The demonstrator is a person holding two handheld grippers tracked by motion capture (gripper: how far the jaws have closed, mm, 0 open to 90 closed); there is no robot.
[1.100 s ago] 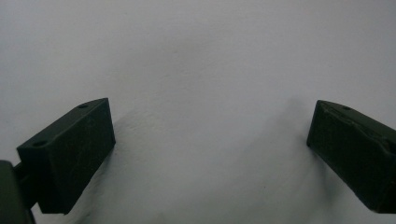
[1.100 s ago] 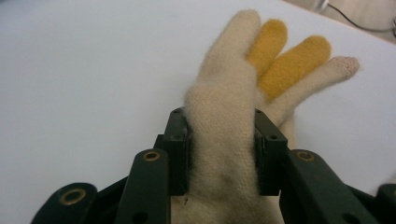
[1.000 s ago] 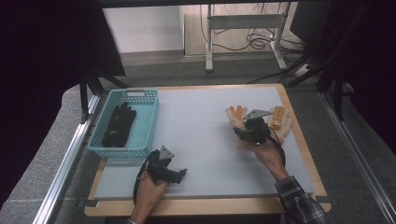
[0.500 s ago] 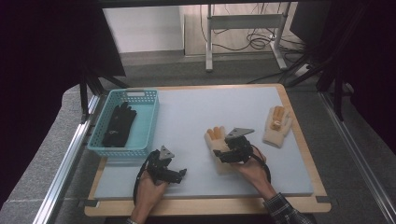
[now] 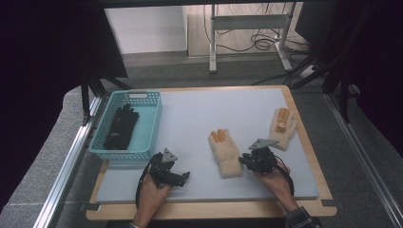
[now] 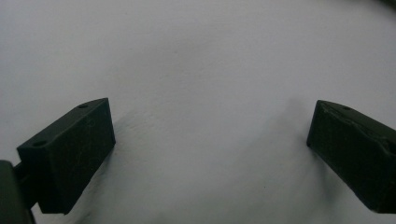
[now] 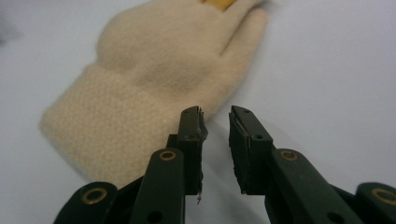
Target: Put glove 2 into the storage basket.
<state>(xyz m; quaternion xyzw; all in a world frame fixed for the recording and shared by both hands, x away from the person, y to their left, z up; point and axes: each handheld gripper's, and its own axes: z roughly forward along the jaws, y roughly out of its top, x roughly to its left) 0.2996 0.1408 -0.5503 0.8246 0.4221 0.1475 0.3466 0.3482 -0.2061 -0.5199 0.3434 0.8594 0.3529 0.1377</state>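
Cream fleece glove (image 5: 225, 153) with orange fingertips, lying flat on the pale grey mat (image 5: 190, 118) in its middle-right part, cuff toward the person and fingers pointing away. Right gripper (image 5: 247, 160), held in the person's right hand (image 5: 278, 179), sits just beside the cuff-side edge of this glove in the high view. Its jaws have just been closing and now stand with a narrow gap, nothing between them. In the right gripper view, the right gripper (image 7: 215, 128) points past the glove's edge, with the cream fleece glove (image 7: 154, 74) spreading up and to the left of the jaws; whether the left jaw touches the fleece cannot be told.

A second cream fleece glove (image 5: 283, 127) of the same kind lies farther off, near the right edge of the mat, well apart from the first. Left gripper (image 5: 178, 176), held in the person's left hand (image 5: 152, 192), rests near the front edge of the mat, just below the light blue plastic basket (image 5: 147, 102). In the left gripper view, the left gripper (image 6: 210, 144) has its jaws spread wide over bare mat (image 6: 201, 56), gripping nothing. The basket stands at the left side of the mat and holds a black glove (image 5: 121, 126) lying lengthwise inside it.
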